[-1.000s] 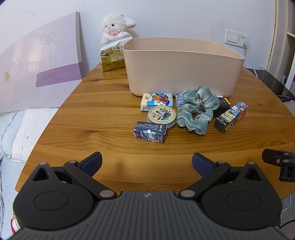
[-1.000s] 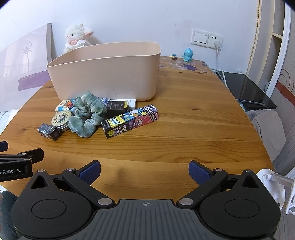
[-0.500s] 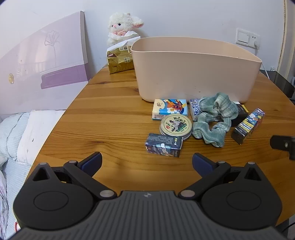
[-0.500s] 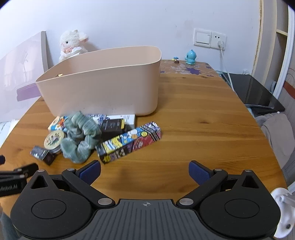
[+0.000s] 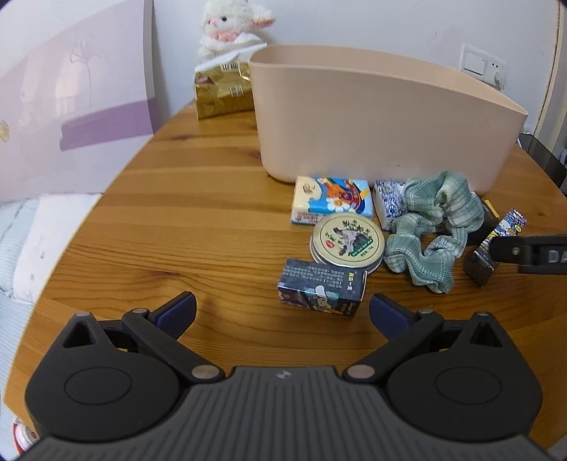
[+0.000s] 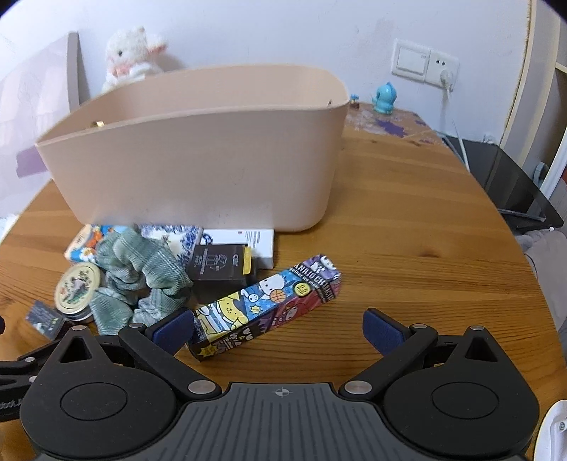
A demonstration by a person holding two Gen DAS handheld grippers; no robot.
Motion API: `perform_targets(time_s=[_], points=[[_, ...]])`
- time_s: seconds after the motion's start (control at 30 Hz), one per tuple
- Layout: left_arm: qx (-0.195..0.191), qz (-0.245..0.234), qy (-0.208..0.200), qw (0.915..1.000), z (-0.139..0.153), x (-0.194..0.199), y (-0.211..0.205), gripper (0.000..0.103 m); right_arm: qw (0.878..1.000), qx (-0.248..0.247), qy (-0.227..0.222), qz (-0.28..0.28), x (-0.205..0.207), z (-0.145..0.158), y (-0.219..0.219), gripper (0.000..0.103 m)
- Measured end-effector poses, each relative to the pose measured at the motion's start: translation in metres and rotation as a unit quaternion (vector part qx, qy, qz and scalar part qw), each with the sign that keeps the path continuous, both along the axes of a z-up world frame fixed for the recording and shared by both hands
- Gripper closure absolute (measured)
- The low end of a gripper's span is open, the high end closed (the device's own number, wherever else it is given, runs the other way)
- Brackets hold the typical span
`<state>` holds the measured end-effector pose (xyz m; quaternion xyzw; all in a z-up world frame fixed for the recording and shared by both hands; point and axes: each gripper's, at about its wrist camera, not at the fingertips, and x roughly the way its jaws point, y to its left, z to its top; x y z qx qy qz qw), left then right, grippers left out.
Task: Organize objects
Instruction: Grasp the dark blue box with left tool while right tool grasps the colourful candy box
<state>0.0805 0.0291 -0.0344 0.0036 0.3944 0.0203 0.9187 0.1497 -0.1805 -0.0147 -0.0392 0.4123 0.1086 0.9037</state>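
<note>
A beige plastic bin (image 5: pixel 382 120) stands on the wooden table (image 5: pixel 184 220); it also shows in the right wrist view (image 6: pixel 198 159). In front of it lie a small dark box (image 5: pixel 320 291), a round tin (image 5: pixel 347 239), a colourful packet (image 5: pixel 333 200), a green scrunchie (image 5: pixel 432 227) and a long cartoon box (image 6: pixel 265 306). My left gripper (image 5: pixel 281 312) is open and empty, just short of the small dark box. My right gripper (image 6: pixel 278 328) is open and empty, its left finger beside the long cartoon box's near end.
A gold tissue pack (image 5: pixel 221 92) and a plush lamb (image 5: pixel 230 25) stand behind the bin. A black box (image 6: pixel 221 264) and a white box (image 6: pixel 248 241) lie by the scrunchie. A blue figurine (image 6: pixel 384 99) stands at the back right. A bed lies beyond the table's left edge.
Both grippers have moved forward toward the pile of objects. The small dark box and the long cartoon box now lie close to the fingertips. Both stay open.
</note>
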Motion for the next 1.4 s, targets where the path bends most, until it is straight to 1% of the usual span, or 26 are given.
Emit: perform_targets(time_s=[0.13,0.37,0.47,0.53,0.57,0.67,0.8,0.9,1.0,1.07,1.1,1.13,1.17,1.2,1.23,1.27,1.3,1.33,1.37,1.4], points=[[-0.010,-0.005,0.001,0.9999,-0.002,0.005,0.003,0.000,1.000,-0.002,-0.008,-0.008,0.004,0.000,0.004,0.000],[-0.014,-0.001,0.005,0.9999,-0.008,0.012,0.006,0.000,1.000,0.002,0.006,-0.008,0.011,-0.001,0.009,0.000],[-0.012,-0.002,0.001,0.9999,-0.009,0.013,0.006,0.000,0.999,-0.016,0.028,-0.001,0.010,-0.008,0.012,0.000],[-0.011,-0.003,0.000,0.9999,-0.010,0.013,0.006,0.000,0.999,-0.020,0.042,-0.002,0.007,-0.015,0.008,0.000],[-0.011,-0.003,0.000,0.9999,-0.010,0.013,0.007,0.000,0.999,-0.019,0.036,-0.003,0.003,-0.016,0.005,0.000],[-0.012,-0.006,-0.002,0.9999,-0.010,0.014,0.008,0.000,0.999,-0.016,0.044,-0.016,-0.003,-0.014,-0.007,0.000],[-0.019,-0.011,-0.004,0.9998,-0.009,0.013,0.008,0.000,0.999,-0.020,0.043,-0.025,-0.007,-0.015,-0.021,0.000],[-0.022,-0.011,-0.008,0.9997,-0.010,0.011,0.008,0.000,0.999,-0.015,0.028,-0.021,-0.010,-0.017,-0.028,0.000],[-0.015,-0.011,-0.012,0.9997,-0.011,0.012,0.006,0.000,1.000,-0.012,0.017,-0.019,-0.009,-0.019,-0.027,0.000],[-0.006,-0.013,-0.017,0.9997,-0.011,0.012,0.003,0.009,1.000,-0.007,0.006,-0.011,-0.009,-0.019,-0.025,0.005],[-0.007,-0.017,-0.018,0.9997,-0.010,0.012,0.002,0.011,1.000,-0.007,-0.001,-0.007,-0.009,-0.019,-0.023,0.013],[-0.008,-0.018,-0.018,0.9996,-0.009,0.012,0.002,0.016,1.000,-0.005,-0.006,-0.003,-0.009,-0.017,-0.021,0.025],[-0.008,-0.019,-0.018,0.9996,-0.008,0.013,0.001,0.021,1.000,-0.005,-0.009,0.000,-0.009,-0.016,-0.019,0.032],[-0.009,-0.020,-0.018,0.9996,-0.007,0.013,0.001,0.023,1.000,-0.005,-0.011,0.004,-0.009,-0.014,-0.017,0.045],[-0.013,-0.022,-0.018,0.9995,-0.006,0.013,0.001,0.027,1.000,-0.006,-0.012,0.008,-0.009,-0.013,-0.016,0.055],[-0.013,-0.024,-0.018,0.9995,-0.005,0.013,0.000,0.032,1.000,-0.006,-0.013,0.013,-0.010,-0.012,-0.014,0.058],[-0.014,-0.027,-0.019,0.9993,-0.005,0.012,0.000,0.035,1.000,-0.006,-0.013,0.015,-0.011,-0.012,-0.014,0.065],[-0.015,-0.031,-0.021,0.9992,-0.005,0.011,-0.001,0.040,1.000,-0.005,-0.015,0.017,-0.012,-0.012,-0.013,0.074],[-0.015,-0.035,-0.022,0.9990,-0.004,0.010,-0.002,0.046,1.000,-0.005,-0.016,0.017,-0.013,-0.011,-0.014,0.078],[-0.015,-0.039,-0.022,0.9989,-0.004,0.008,-0.003,0.050,1.000,-0.004,-0.016,0.016,-0.015,-0.011,-0.014,0.082]])
